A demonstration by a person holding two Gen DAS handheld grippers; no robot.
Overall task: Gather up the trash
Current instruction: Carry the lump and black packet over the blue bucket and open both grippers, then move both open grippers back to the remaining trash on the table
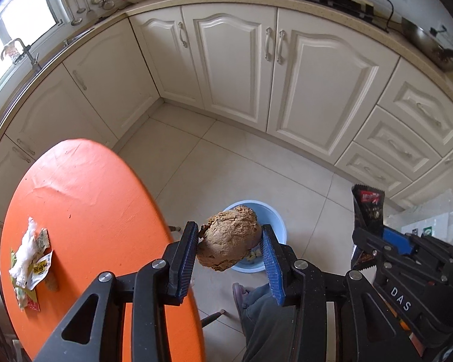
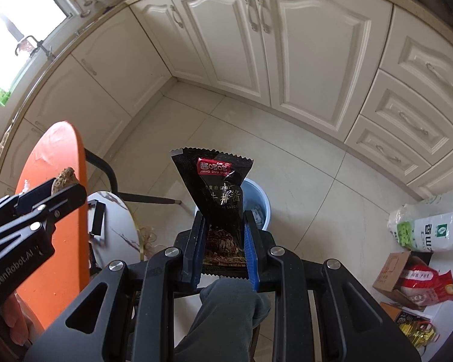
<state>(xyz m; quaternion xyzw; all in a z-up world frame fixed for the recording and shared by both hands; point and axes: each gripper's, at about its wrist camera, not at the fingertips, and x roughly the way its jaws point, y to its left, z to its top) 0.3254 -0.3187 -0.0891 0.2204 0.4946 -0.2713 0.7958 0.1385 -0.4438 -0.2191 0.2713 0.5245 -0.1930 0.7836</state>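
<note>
My left gripper [image 1: 230, 230] is shut on a brown crumbly lump [image 1: 229, 241], which hangs over a light blue bin [image 1: 276, 215] on the floor. In the right wrist view the left gripper [image 2: 60, 189] and its lump [image 2: 65, 176] show at the left, in front of the orange table [image 2: 57, 150]. My right gripper [image 2: 224, 215] is shut on a black sauce sachet [image 2: 217, 181] that stands upright before the blue bin [image 2: 264, 202]. The left wrist view has the right gripper [image 1: 374, 235] and sachet [image 1: 368, 205] at the right. Several wrappers [image 1: 30, 259] lie on the orange table [image 1: 75, 196].
Cream cabinets [image 1: 235, 66] line the far side of the tiled floor. A chair with a pale seat [image 2: 114, 220] stands by the table. Rice bags and a box [image 2: 428, 235] sit on the floor at the right. A person's leg [image 2: 226, 307] is below the grippers.
</note>
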